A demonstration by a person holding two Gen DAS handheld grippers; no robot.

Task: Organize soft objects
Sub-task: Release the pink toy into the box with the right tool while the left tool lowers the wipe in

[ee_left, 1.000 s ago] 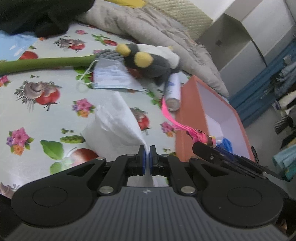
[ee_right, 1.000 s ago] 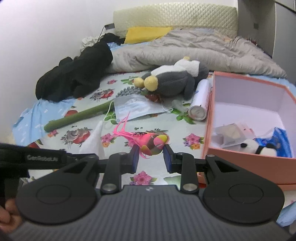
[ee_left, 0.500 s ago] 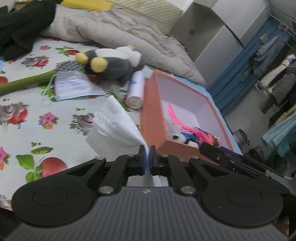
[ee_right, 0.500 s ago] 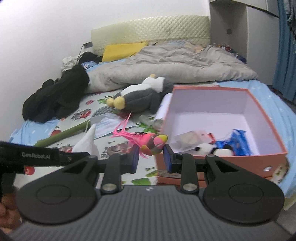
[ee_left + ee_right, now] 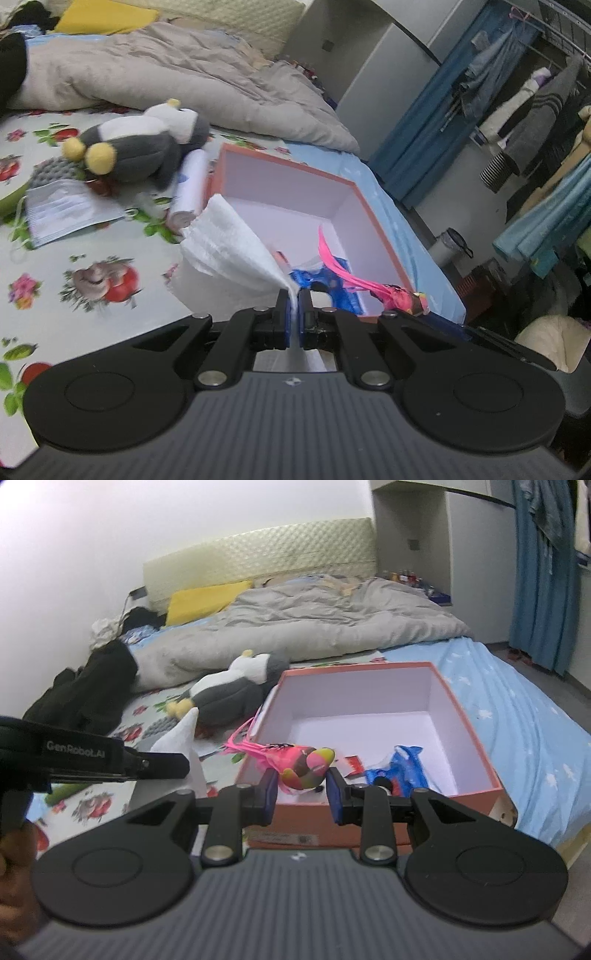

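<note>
Tissue point(image 5: 229, 243): light, limp, tearable; left gripper point(image 5: 294, 314) pinches one corner. Pink feathered toy point(image 5: 304, 764): soft, squashy; right gripper point(image 5: 302, 792) clamps its body.

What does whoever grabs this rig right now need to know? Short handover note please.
Left gripper: shut on a white tissue, held near the box's near-left corner.
Right gripper: shut on a pink feathered bird toy, at the front edge of the orange box.
Done: the box already holds a blue packet and a few small items.
Left: drop the bird and tissue in. The penguin plush, face mask and white roll lie on the floral sheet beside the box.
</note>
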